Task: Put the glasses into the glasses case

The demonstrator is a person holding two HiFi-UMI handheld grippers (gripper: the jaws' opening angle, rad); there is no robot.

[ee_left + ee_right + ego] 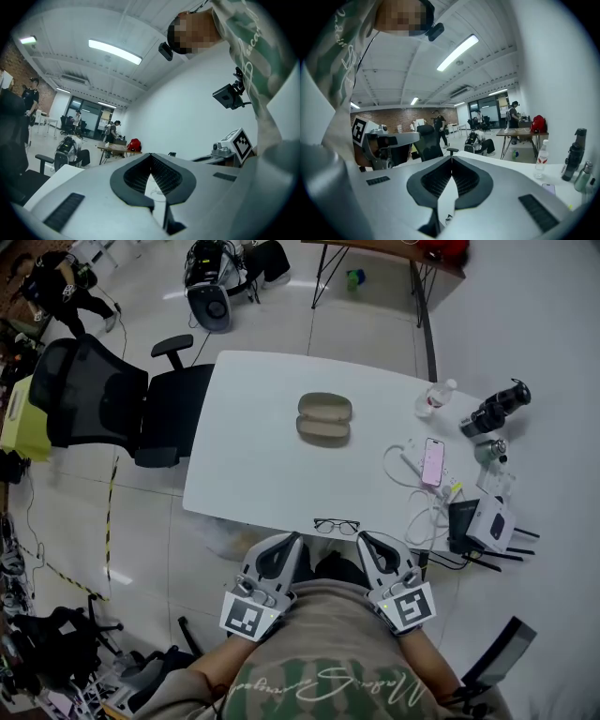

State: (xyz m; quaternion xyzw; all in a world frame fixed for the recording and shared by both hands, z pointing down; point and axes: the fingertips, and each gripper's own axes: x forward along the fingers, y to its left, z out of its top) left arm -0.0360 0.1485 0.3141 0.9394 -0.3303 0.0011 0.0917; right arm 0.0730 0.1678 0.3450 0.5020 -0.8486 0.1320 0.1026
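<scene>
The black-framed glasses (337, 526) lie unfolded on the white table (253, 456), close to its near edge. The tan glasses case (324, 417) lies open in the middle of the table, well beyond them. My left gripper (293, 538) is held low just left of the glasses, short of the table edge. My right gripper (364, 536) is just right of them. In the left gripper view the left gripper (151, 154) has its tips together with nothing held. In the right gripper view the right gripper (451, 158) is likewise shut and holds nothing.
At the table's right side lie a pink phone (434, 461), white cables, a water bottle (434, 397), a black camera (497, 407) and a white router (487, 521). A black office chair (112, 404) stands at the table's left end.
</scene>
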